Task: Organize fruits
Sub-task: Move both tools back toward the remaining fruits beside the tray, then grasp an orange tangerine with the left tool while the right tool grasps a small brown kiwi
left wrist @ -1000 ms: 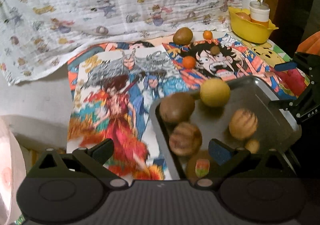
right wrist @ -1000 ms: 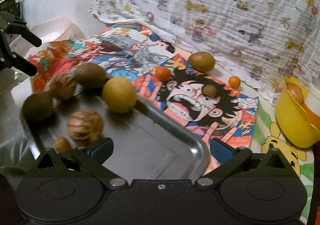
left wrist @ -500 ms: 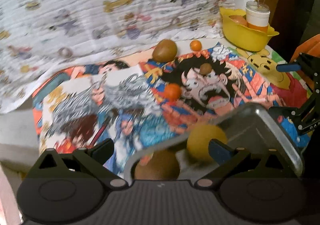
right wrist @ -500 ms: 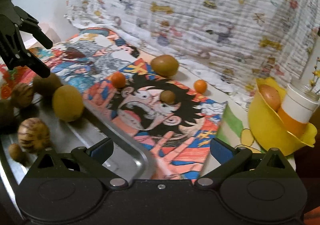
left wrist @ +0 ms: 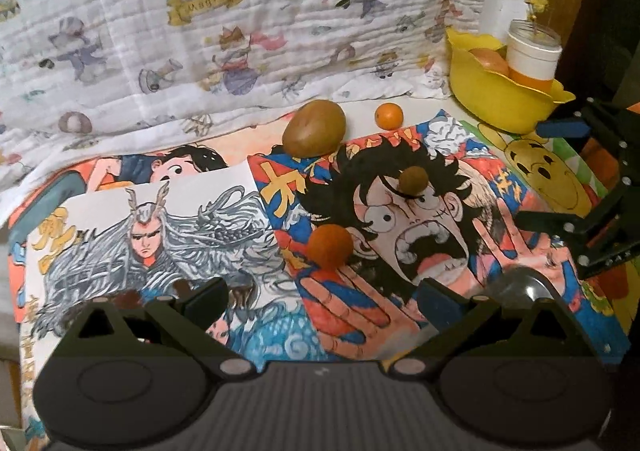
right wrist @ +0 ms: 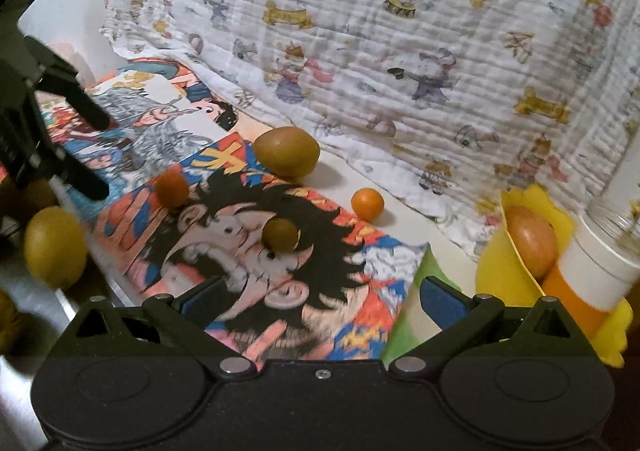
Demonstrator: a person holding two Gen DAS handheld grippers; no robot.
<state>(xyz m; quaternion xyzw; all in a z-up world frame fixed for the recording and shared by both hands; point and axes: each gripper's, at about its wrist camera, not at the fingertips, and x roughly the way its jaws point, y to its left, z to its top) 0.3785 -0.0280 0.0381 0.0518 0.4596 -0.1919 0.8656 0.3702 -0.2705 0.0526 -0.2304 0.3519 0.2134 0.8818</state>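
Four loose fruits: lying on the comic posters, left to right as below
left gripper [left wrist: 322,301]: jaws spread wide, nothing between them, hovering over the posters; also seen at the left edge of the right wrist view [right wrist: 86,153]
dragon-helmet poster [left wrist: 160,235]: flat on the counter, bare of fruit, left of the shouting-face poster [left wrist: 420,235]
yellow round fruit [right wrist: 54,247]: on the metal tray [right wrist: 36,303] at the left edge of the right wrist view; more fruit behind it, too dark to tell
red-orange fruit [left wrist: 330,246]: on the left edge of the shouting-face poster, just ahead of the left jaws, not touching them
large brown oval fruit [left wrist: 314,127]: at the back edge of the posters, just beside the printed cloth [left wrist: 240,31]
small brown fruit [left wrist: 413,180]: on the drawn face's forehead, well apart from the rest
small orange fruit [left wrist: 388,116]: on bare counter [right wrist: 404,219] behind the poster, right of the large brown one
tray corner [left wrist: 516,283]: just visible at the right finger of the left gripper
yellow bowl [left wrist: 492,95]: far right at the back, holds one orange-brown fruit [right wrist: 534,241] and a white and orange cup [left wrist: 530,57]
right gripper [right wrist: 322,301]: jaws released, empty, above the shouting-face poster's right end; seen side-on at the right edge of the left wrist view [left wrist: 560,175]
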